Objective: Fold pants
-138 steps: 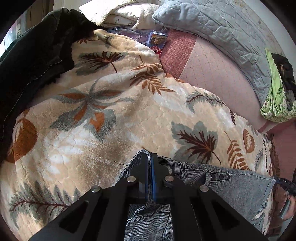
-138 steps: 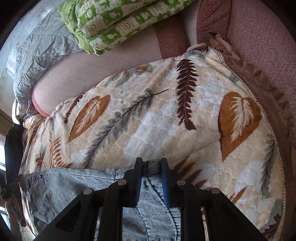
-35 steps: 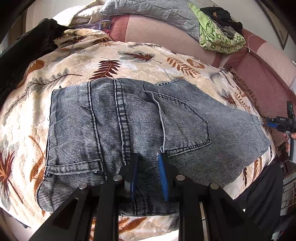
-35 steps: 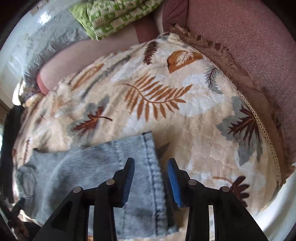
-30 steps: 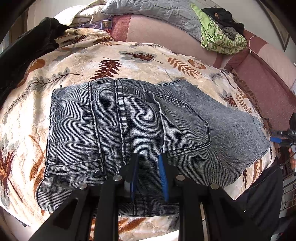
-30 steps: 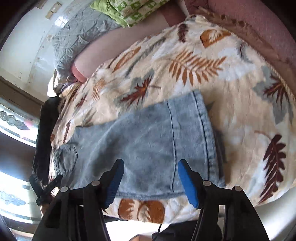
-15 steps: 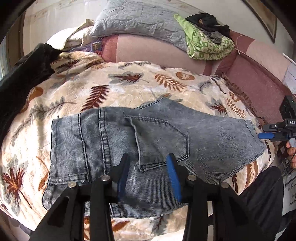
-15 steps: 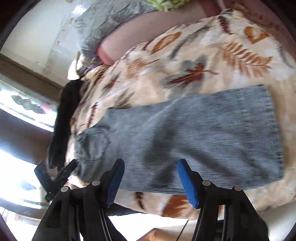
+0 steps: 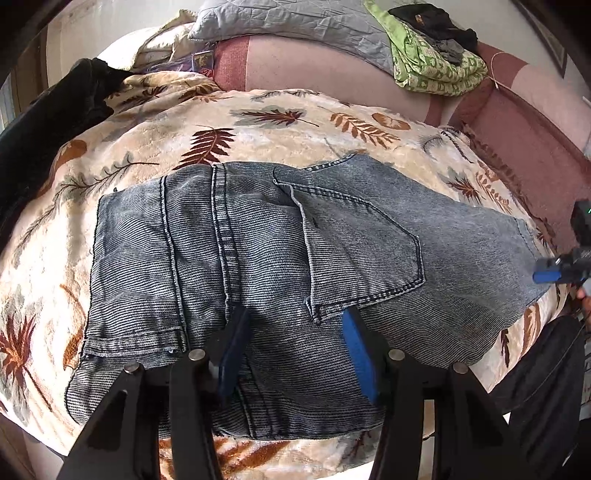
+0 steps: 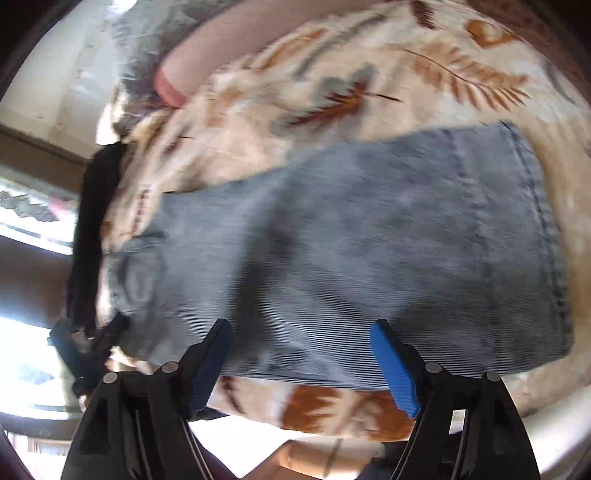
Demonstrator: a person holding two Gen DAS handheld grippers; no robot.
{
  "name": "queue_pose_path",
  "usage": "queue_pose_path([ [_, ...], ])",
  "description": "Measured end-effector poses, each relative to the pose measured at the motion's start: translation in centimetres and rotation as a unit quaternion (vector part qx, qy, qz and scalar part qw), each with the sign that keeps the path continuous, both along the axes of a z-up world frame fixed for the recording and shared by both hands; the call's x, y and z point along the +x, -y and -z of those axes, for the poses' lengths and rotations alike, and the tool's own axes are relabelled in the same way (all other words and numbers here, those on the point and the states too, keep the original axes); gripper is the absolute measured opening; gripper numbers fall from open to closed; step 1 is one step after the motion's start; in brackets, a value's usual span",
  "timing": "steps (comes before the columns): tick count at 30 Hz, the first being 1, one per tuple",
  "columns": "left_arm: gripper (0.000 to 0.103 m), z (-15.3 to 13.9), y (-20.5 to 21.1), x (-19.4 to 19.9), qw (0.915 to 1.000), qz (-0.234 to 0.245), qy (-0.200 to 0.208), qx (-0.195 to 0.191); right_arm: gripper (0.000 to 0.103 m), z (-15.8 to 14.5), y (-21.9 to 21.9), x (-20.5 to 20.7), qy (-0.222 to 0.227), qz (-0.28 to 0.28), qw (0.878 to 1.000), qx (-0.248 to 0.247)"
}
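Note:
Grey-blue jeans lie folded flat across a leaf-patterned blanket, waistband and back pocket at the left, leg hems at the right. My left gripper is open and empty, hovering over the near edge of the jeans by the pocket. In the blurred right wrist view the jeans fill the middle, hem to the right. My right gripper is wide open and empty above their near edge. The right gripper also shows at the far right of the left wrist view.
A dark jacket lies at the blanket's left end. A grey quilted pillow and a green patterned bundle sit on the pink sofa back. The blanket's front edge drops off just below the jeans.
Both grippers have let go of the jeans, opened wide and pulled back from the bed. The right wrist view has swung left along the jeans and is blurred by motion.

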State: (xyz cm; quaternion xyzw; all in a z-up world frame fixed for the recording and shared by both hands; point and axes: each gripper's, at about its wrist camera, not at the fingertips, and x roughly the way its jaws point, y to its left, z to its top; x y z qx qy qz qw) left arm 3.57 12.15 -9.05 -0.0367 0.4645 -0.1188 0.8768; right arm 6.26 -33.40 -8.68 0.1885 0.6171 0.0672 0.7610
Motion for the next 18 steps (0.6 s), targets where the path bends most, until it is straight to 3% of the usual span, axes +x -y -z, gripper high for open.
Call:
queue_pose_path([
  [1,0.053,0.0,-0.1,0.0,1.0000,0.000,-0.001,-0.005,0.072,1.4,1.7,-0.3,-0.008,0.008,1.000,-0.022],
  [2,0.053,-0.1,-0.1,0.0,1.0000,0.000,-0.001,-0.006,0.067,1.6,3.0,-0.7,0.002,0.020,1.000,0.017],
  [3,0.053,-0.1,-0.2,0.0,1.0000,0.000,-0.001,-0.006,0.067,1.1,4.0,-1.0,0.007,0.038,0.998,0.048],
  [5,0.053,-0.2,-0.2,-0.1,1.0000,-0.002,0.000,-0.007,0.068,-0.5,4.6,-1.0,0.014,0.057,0.998,0.024],
  [7,0.053,-0.6,0.0,-0.2,0.9999,-0.010,0.003,-0.003,0.068,-2.2,3.9,-0.7,0.039,0.042,0.998,0.009],
  [11,0.053,-2.4,1.0,-1.1,0.9988,-0.017,0.043,0.013,0.069,-3.7,1.5,0.5,0.057,0.011,0.997,0.059],
  [12,0.053,-2.8,1.3,-1.2,0.9986,-0.012,0.050,0.011,0.073,-3.7,0.8,0.9,0.063,0.002,0.996,0.068],
  [15,0.056,-2.9,2.4,-0.8,0.9984,0.002,0.052,0.023,0.077,-0.8,-0.1,2.0,0.032,-0.010,0.996,0.081],
  [16,0.057,-2.2,2.7,-0.3,0.9980,0.000,0.041,0.048,0.077,0.6,0.4,2.1,0.008,0.001,0.998,0.057],
  [18,0.057,-0.1,2.7,0.6,0.9961,-0.012,0.000,0.088,0.075,1.8,2.1,2.0,0.006,0.041,0.994,0.101],
])
